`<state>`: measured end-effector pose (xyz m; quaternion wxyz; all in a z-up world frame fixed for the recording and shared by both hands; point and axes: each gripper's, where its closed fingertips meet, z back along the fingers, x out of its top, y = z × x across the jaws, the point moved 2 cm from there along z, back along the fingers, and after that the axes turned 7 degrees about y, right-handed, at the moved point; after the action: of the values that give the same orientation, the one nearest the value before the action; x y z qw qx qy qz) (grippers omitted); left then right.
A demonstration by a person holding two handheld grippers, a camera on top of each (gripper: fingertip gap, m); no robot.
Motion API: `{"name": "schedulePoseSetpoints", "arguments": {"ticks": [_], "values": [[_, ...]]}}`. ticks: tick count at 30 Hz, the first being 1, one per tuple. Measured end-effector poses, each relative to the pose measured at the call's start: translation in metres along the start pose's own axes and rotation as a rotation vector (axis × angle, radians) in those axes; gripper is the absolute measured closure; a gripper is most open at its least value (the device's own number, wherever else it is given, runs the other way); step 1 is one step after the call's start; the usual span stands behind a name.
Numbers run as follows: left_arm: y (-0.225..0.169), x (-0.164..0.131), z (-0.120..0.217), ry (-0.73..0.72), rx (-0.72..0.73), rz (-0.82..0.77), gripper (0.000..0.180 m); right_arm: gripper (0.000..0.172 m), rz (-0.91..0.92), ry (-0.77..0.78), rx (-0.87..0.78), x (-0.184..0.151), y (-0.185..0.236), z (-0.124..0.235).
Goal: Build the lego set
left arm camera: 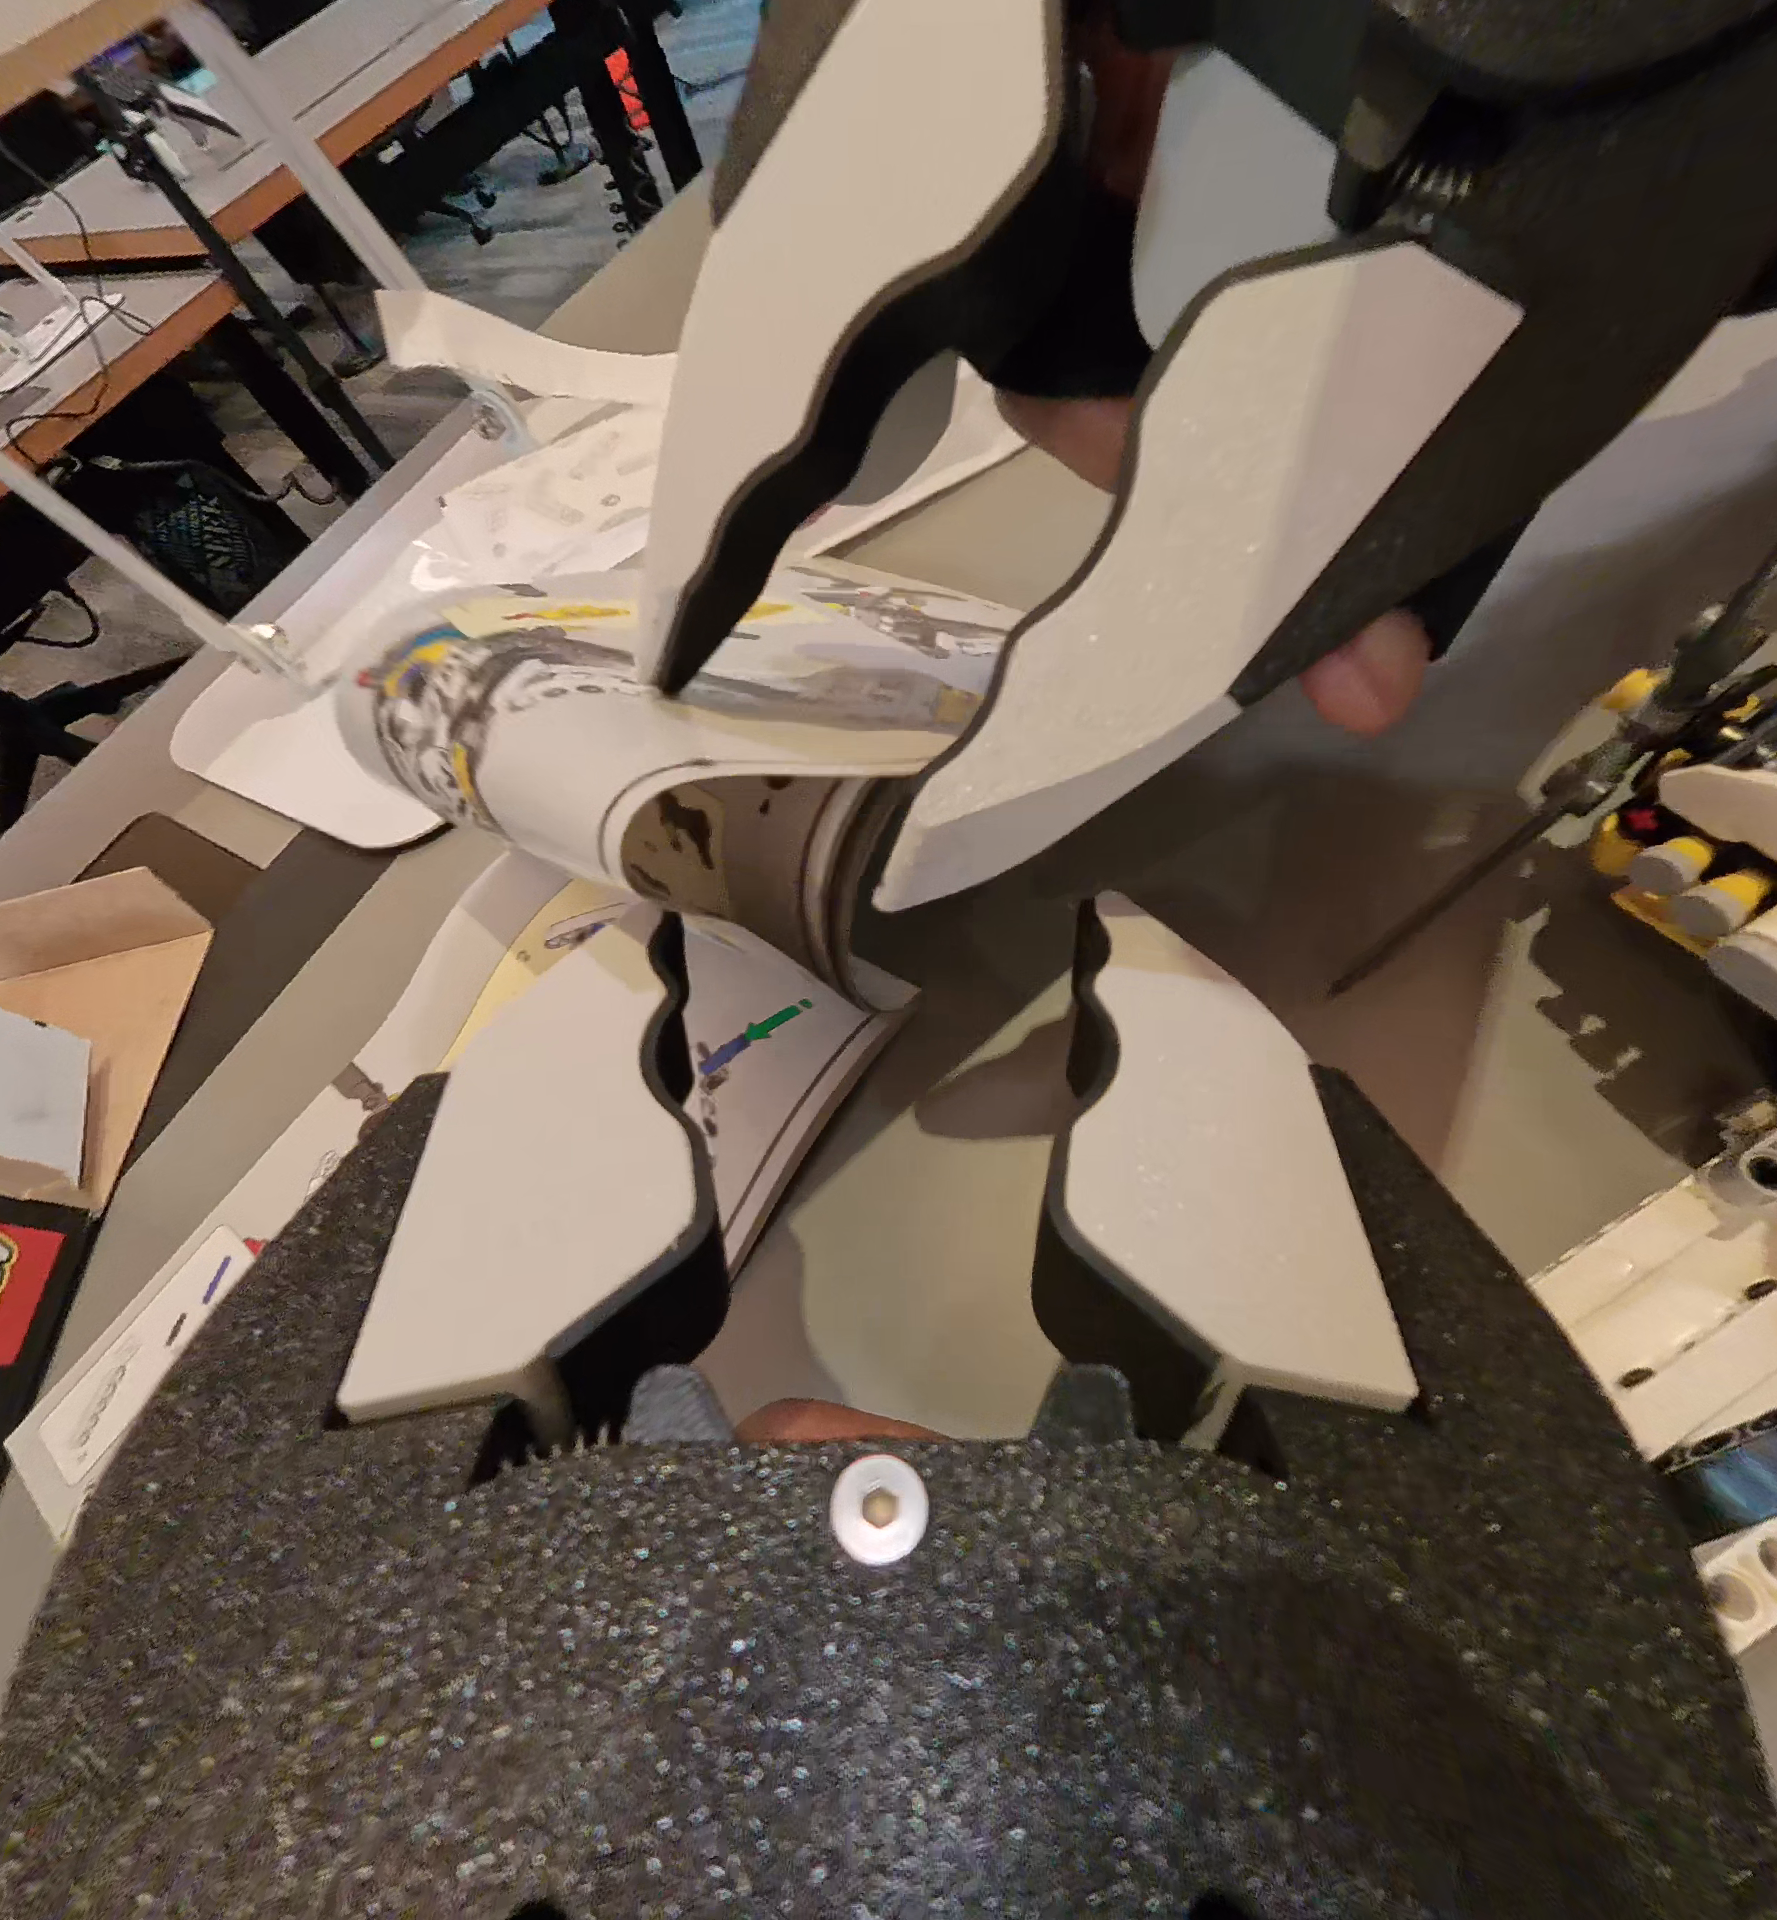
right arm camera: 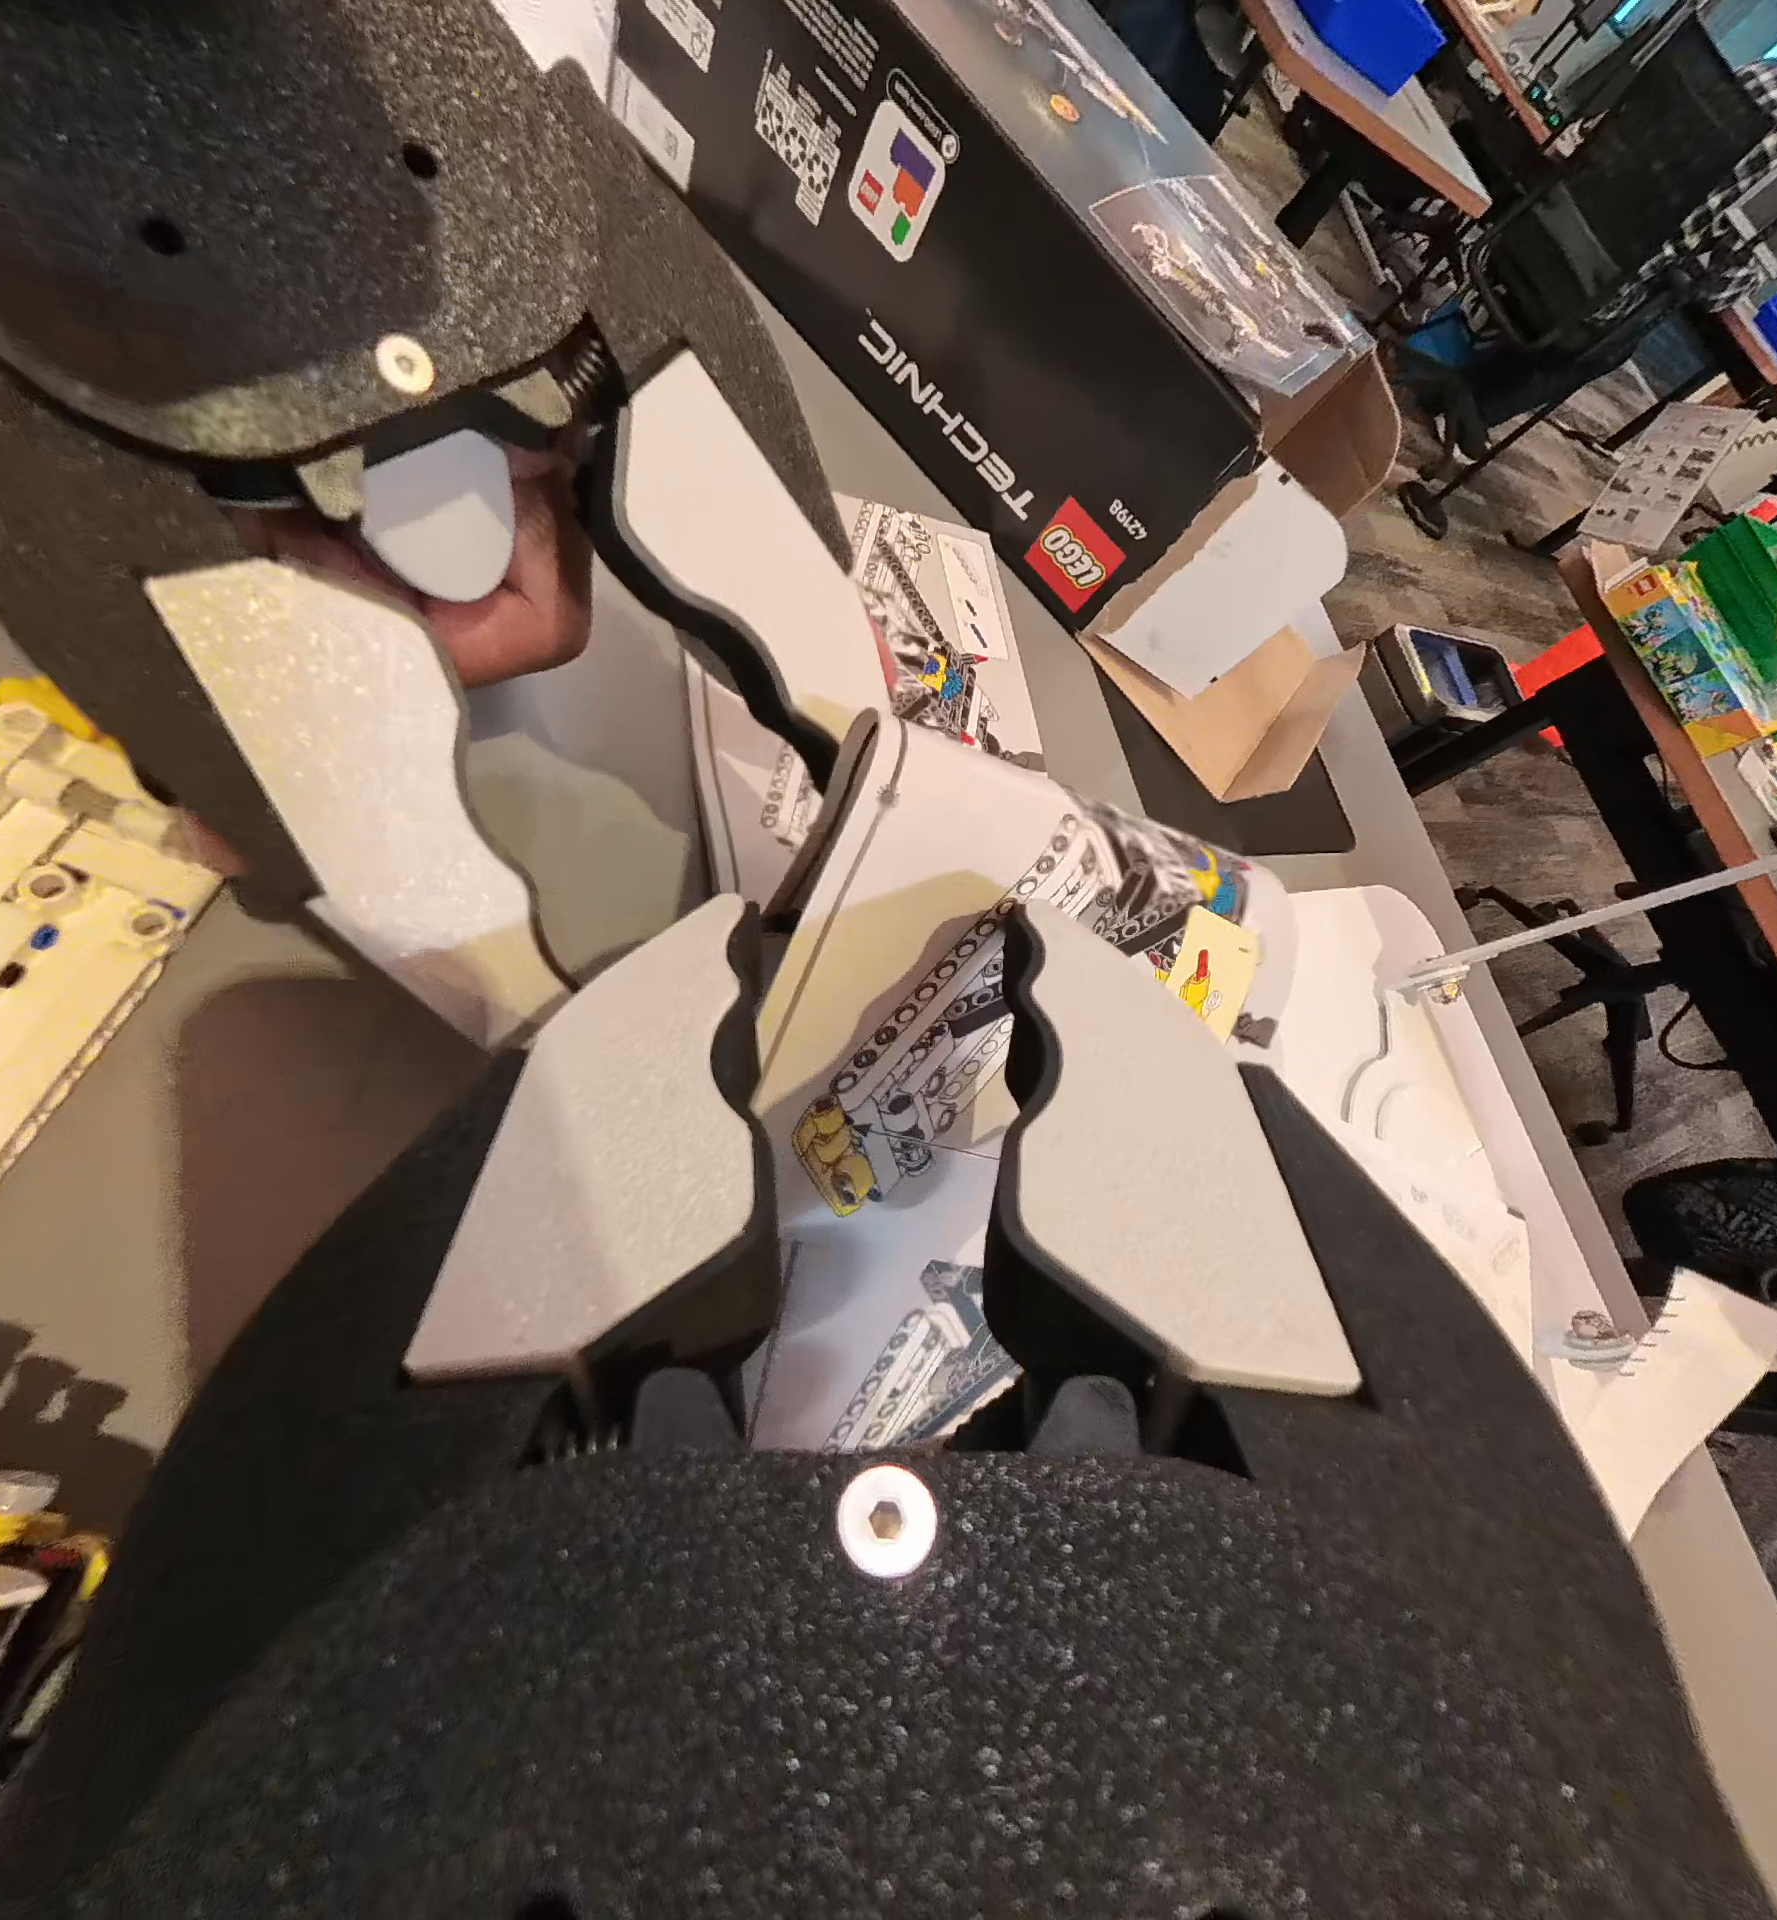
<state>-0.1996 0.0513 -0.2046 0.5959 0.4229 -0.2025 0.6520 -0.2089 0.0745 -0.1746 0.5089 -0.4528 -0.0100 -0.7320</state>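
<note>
My right gripper (left arm camera: 790,790) reaches in from above opposite the left, its fingers straddling a curled sheaf of booklet (right arm camera: 967,914) pages; I cannot tell if both pads press. My left gripper (left arm camera: 879,935) sits low with fingers wide, the flat page between them. The booklet lies open on the table (left arm camera: 967,1226), near an open black box (right arm camera: 1019,343); its contents are hidden.

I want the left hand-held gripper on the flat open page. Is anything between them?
Nothing visible: the flat page shows between the left hand-held gripper's open fingers. The curled pages, lifted by the right hand-held gripper, arch just beyond its fingertips.
</note>
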Motion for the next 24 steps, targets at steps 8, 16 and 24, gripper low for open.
{"name": "schedulePoseSetpoints", "arguments": {"ticks": [8,16,24], "values": [[0.021,-0.001,0.014,-0.064,0.022,0.112,0.116,0.129,0.021,-0.01,-0.003,0.01,-0.005,-0.005],[0.035,-0.01,0.007,0.006,0.141,0.105,0.121,0.129,0.013,0.019,-0.031,0.004,-0.015,-0.013],[0.02,-0.01,0.006,0.018,0.051,0.076,0.12,0.128,-0.096,0.036,0.052,-0.019,-0.02,0.019]]}}
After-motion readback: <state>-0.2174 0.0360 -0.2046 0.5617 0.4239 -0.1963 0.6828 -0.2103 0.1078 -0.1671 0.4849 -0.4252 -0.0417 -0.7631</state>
